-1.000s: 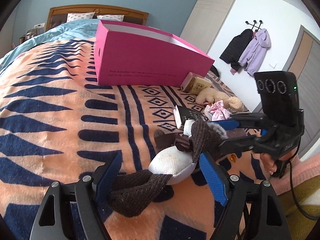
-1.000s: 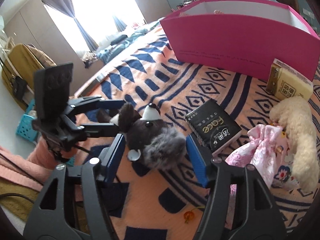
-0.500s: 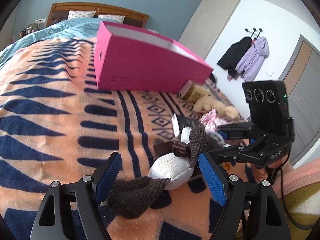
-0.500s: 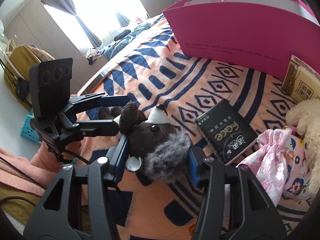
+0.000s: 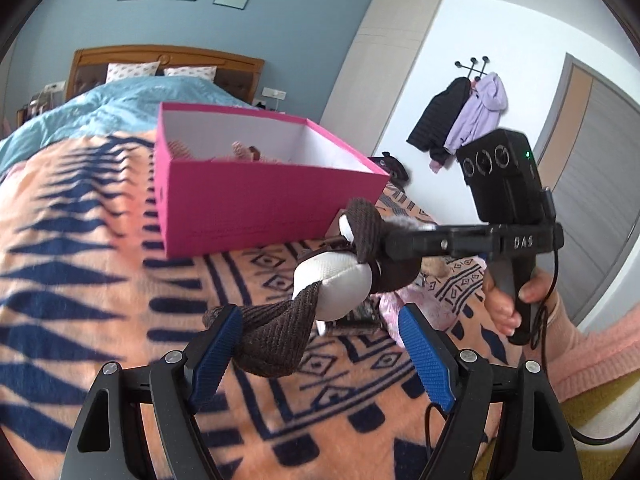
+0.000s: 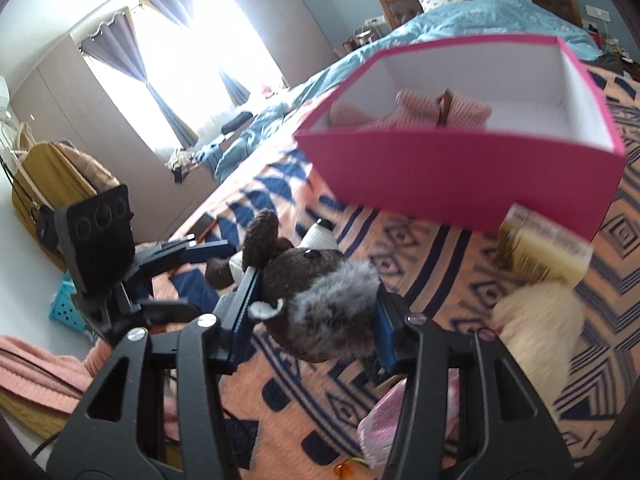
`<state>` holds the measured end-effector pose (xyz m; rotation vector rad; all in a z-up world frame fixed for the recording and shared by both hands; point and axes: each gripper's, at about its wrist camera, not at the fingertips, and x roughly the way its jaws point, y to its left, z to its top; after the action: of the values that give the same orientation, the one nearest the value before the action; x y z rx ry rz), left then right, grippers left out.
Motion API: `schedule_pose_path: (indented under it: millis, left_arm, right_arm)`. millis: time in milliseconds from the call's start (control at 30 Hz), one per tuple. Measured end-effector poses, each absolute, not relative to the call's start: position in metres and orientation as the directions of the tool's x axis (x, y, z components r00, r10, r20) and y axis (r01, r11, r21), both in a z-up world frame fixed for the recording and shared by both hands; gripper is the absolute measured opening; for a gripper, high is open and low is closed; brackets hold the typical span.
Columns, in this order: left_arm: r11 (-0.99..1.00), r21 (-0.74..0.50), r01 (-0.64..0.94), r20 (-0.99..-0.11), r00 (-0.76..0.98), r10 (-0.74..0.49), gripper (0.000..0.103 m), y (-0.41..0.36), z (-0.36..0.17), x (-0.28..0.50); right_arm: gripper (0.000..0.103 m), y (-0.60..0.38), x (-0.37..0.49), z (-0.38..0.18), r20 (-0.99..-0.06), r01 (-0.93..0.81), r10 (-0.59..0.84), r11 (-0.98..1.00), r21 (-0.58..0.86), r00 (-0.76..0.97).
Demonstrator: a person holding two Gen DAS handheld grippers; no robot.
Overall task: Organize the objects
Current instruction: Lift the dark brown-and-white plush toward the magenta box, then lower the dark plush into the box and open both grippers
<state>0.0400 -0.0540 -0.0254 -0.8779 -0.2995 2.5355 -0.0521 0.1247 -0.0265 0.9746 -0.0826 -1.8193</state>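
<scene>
With the right gripper (image 6: 316, 316) just closed on the head of the brown-and-white plush toy (image 6: 308, 280) above the patterned blanket (image 5: 80, 280), and the left gripper (image 5: 320, 344) gaping around a dangling leg, it could snag short of the pink cardboard box (image 5: 256, 200).

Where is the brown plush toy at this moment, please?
In the right wrist view the brown plush toy sits clamped between the jaws of the right gripper, raised above the patterned blanket, just before the pink box.
</scene>
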Motion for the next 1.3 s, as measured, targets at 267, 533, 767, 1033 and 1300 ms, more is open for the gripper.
schedule_pose_path:
  millis: [267,533,767,1033,1300]
  left_arm:
    - [-0.887,-0.251,-0.388,-0.514,-0.723,0.462,0.053,-0.039,0.006,0.009]
    - [-0.910,-0.184,-0.371,-0.497,-0.764,0.412,0.050,-0.044,0.039,-0.032]
    - [-0.940,-0.138,-0.313,-0.502,-0.796,0.339,0.050,-0.056,0.056,-0.083]
    - [-0.954,-0.165,-0.252,-0.558,-0.774,0.300,0.050,-0.074,0.043,-0.147]
    - [-0.969,-0.168,-0.183,-0.636,-0.731,0.248,0.050,-0.086,0.017,-0.190]
  right_arm:
    - [0.052,0.129,-0.072,0.009,-0.521,0.768,-0.828,-0.467,0.439,-0.206]
    - [0.052,0.117,-0.101,0.050,-0.481,0.811,-0.839,-0.456,0.366,-0.254]
    - [0.052,0.096,-0.143,0.078,-0.467,0.832,-0.834,-0.463,0.305,-0.293]
    - [0.052,0.069,-0.200,0.070,-0.509,0.808,-0.808,-0.496,0.318,-0.295]
    - [0.053,0.047,-0.247,0.040,-0.572,0.768,-0.778,-0.525,0.367,-0.258]
